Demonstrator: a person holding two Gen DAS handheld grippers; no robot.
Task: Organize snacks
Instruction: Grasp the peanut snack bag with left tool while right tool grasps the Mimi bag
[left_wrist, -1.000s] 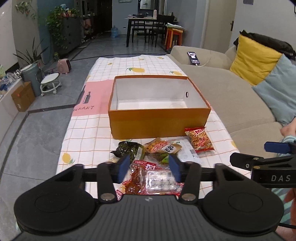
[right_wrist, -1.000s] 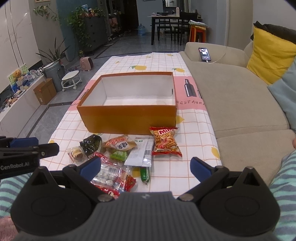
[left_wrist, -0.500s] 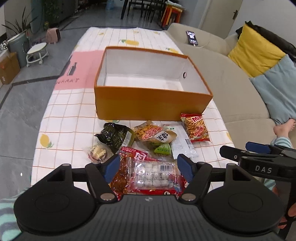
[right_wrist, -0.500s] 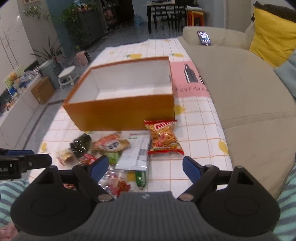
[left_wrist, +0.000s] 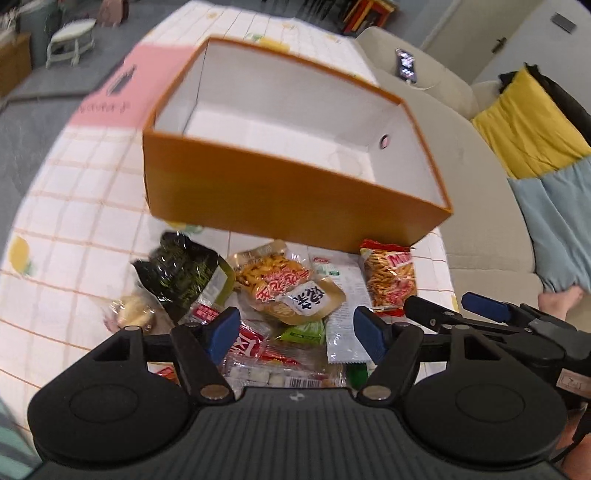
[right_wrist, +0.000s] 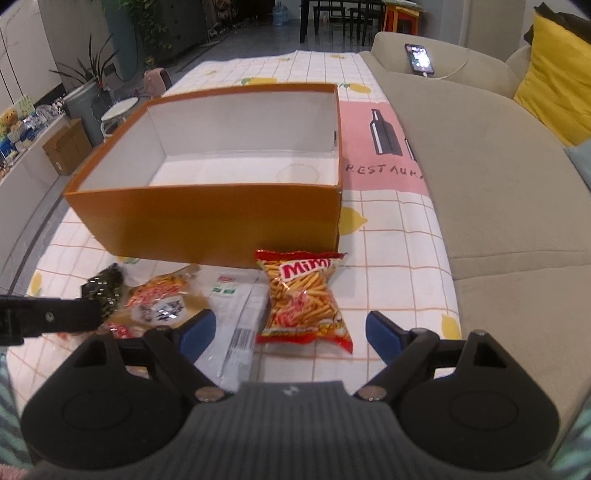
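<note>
Both grippers have dropped toward the snack pile since the earlier frames, so the orange box (right_wrist: 207, 218) fills more of each view and the snacks sit closer under the fingers. Its white inside holds nothing; it stands on the checked tablecloth (right_wrist: 388, 229) just behind the pile.

Only the left wrist view shows the pile's near part: a clear tray pack of pale round sweets (left_wrist: 273, 373) at the bottom edge, a red wrapper (left_wrist: 247, 341) and a green packet (left_wrist: 304, 326). It also shows the right gripper's fingers reaching in from the right edge. Only the right wrist view gives the tablecloth lettering "RESTAUR" and the phone (right_wrist: 419, 59) on the sofa (right_wrist: 498, 177).

Tilted steeply down, the left gripper (left_wrist: 297, 330) has its jaws spread, having widened within the last second; they hover over the tan peanut bag (left_wrist: 291, 284) without pressing it. Beside it lies the dark seaweed pack (left_wrist: 184, 273).

Also angled down, the right gripper (right_wrist: 290, 332) has narrowed a little yet stands spread, with the "Mimi" stick-snack bag (right_wrist: 301, 299) between its blue pads, untouched. A white sachet (right_wrist: 240, 317) lies just left.
</note>
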